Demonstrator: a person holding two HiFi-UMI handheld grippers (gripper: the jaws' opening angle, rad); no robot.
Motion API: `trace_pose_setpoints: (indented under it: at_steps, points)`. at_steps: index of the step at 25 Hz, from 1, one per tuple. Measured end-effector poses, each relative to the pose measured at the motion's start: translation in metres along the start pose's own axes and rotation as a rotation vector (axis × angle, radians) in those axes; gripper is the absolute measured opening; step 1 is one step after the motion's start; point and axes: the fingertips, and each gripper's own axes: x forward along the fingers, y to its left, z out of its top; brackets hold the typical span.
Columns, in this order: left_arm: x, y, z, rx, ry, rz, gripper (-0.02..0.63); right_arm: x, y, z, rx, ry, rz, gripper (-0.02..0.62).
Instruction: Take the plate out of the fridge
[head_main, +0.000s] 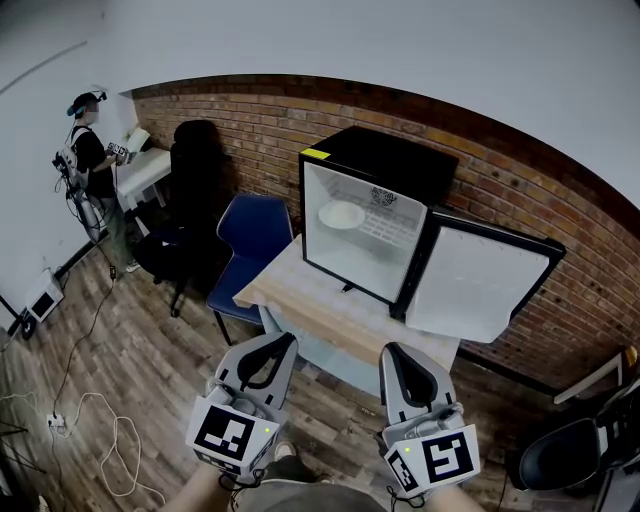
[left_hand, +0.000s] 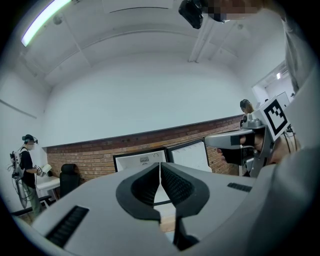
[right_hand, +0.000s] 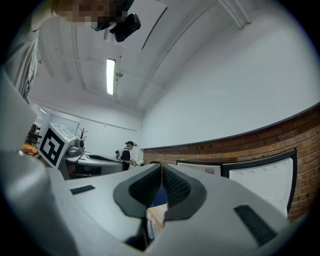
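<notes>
A black mini fridge (head_main: 375, 210) stands on a wooden table (head_main: 320, 310) against the brick wall. Its door (head_main: 480, 285) is swung open to the right. A white plate (head_main: 341, 214) lies on a shelf inside, in the upper left. Both grippers hang low in front of the table, well short of the fridge. My left gripper (head_main: 283, 343) is shut with nothing in it, its pads (left_hand: 172, 182) meeting. My right gripper (head_main: 392, 352) is also shut and empty, pads (right_hand: 175, 187) together. The fridge (left_hand: 140, 160) and its door (left_hand: 190, 155) show beyond the left jaws.
A blue chair (head_main: 250, 235) stands at the table's left end, with a black office chair (head_main: 190, 200) beyond it. A person (head_main: 90, 165) stands at a white desk (head_main: 145, 170) far left. Cables (head_main: 100, 420) lie on the wooden floor.
</notes>
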Motion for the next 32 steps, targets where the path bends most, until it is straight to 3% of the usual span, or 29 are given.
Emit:
trace_pose_setpoints:
  at_steps: [13,32]
  points:
    - [0.028,0.009,-0.014,-0.026,0.008,-0.007,0.023,0.027,-0.013,-0.017,-0.010,0.008,0.010,0.031]
    - [0.131,0.100,-0.047,-0.026,0.046,-0.089,0.023,0.160,-0.044,-0.064,0.032,0.091,-0.021,0.031]
